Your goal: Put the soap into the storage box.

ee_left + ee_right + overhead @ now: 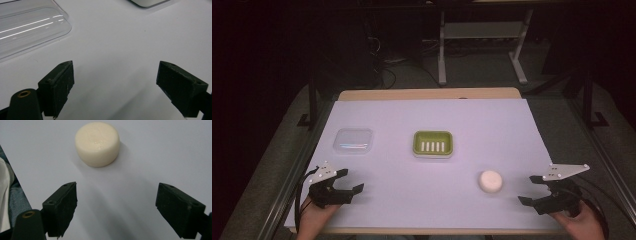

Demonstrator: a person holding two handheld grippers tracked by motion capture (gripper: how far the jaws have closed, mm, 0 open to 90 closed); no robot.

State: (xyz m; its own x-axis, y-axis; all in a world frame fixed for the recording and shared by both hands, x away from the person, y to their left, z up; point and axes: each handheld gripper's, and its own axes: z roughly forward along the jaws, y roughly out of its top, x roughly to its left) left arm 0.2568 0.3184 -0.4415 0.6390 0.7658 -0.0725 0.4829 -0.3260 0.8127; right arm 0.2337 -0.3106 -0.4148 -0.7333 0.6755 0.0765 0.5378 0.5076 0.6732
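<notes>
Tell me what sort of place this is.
Probably a lab data-collection bench: a white-covered table, handheld grippers, the left gripper and right gripper, both open, and staged props, a soap bar and green soap dish.

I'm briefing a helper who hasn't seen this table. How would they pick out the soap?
On the white sheet covering the table, look at the near right part, just ahead of the open right gripper. The soap lies there alone, apart from the green dish and the clear lid. It is the only round, cream-coloured puck.
</notes>
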